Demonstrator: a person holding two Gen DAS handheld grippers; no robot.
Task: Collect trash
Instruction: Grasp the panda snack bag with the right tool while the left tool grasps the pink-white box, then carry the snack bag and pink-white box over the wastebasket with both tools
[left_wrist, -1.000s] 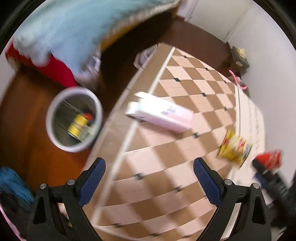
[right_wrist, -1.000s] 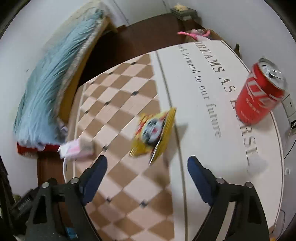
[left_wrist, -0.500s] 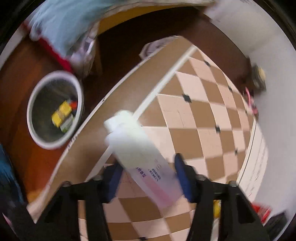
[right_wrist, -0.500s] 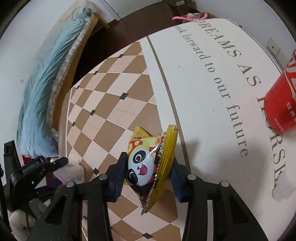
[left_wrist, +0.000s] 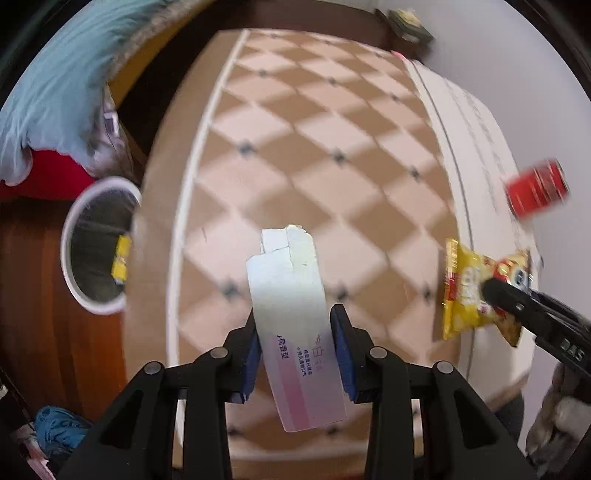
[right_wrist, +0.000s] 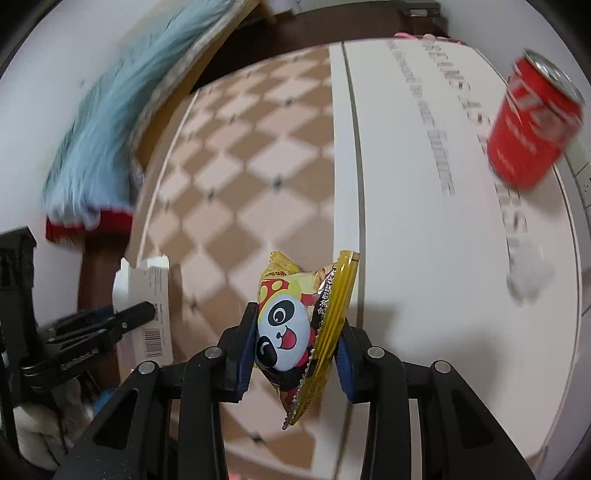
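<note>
Trash lifted, both hands.
Left hand-held gripper (left_wrist: 295, 347) clamps carton (left_wrist: 295, 325); right hand-held gripper (right_wrist: 295, 345) pinches snack bag (right_wrist: 299, 332), which could slip out.

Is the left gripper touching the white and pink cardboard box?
Touching. The left wrist view shows the left gripper with both blue pads pressed against the sides of the white and pink cardboard box, holding it above the table.
</note>
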